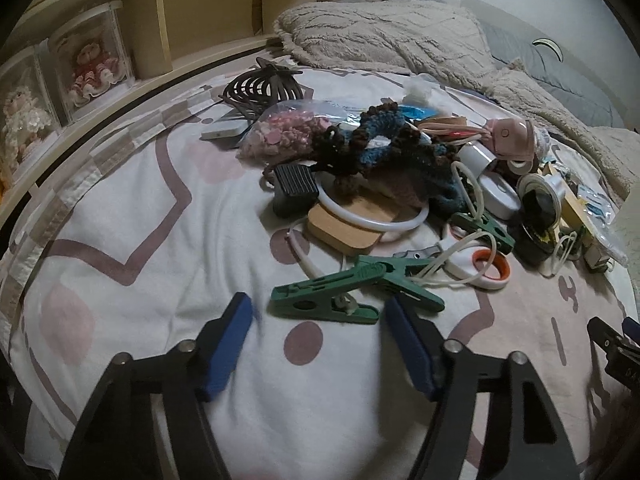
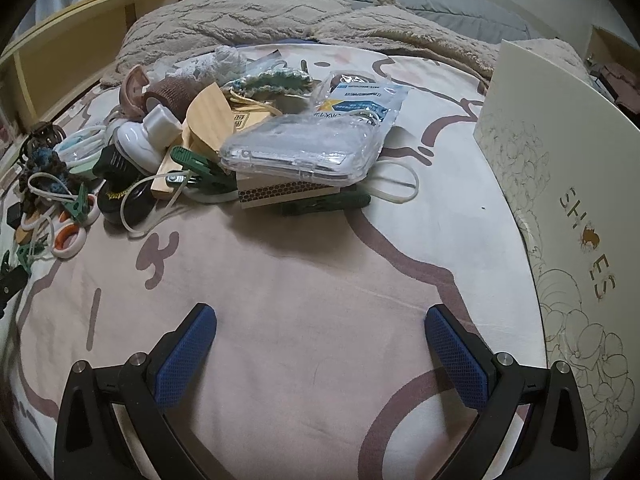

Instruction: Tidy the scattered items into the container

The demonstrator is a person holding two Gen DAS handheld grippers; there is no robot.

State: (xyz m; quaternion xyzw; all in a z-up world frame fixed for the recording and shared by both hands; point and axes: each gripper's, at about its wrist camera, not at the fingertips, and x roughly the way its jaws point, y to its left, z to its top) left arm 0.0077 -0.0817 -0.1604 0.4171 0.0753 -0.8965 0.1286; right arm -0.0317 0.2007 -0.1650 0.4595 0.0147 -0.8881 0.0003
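Green, the nearest clothespin [image 1: 352, 290] is lying on the bed sheet [image 1: 132, 216] just ahead of the left tool [image 1: 320, 312], whose blue pads are standing wide and empty. Clutter is piling behind it. The right tool [image 2: 320, 320] is hovering wide, holding nothing, with the shoe box [image 2: 560, 184] sitting to its right.

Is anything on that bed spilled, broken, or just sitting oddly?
Nothing looks broken or spilled. The oddest bit: a clear phone case perched askew on a matchbox, overhanging it. Loose white cable ties tangle around a green clothespin near the open left tongs.
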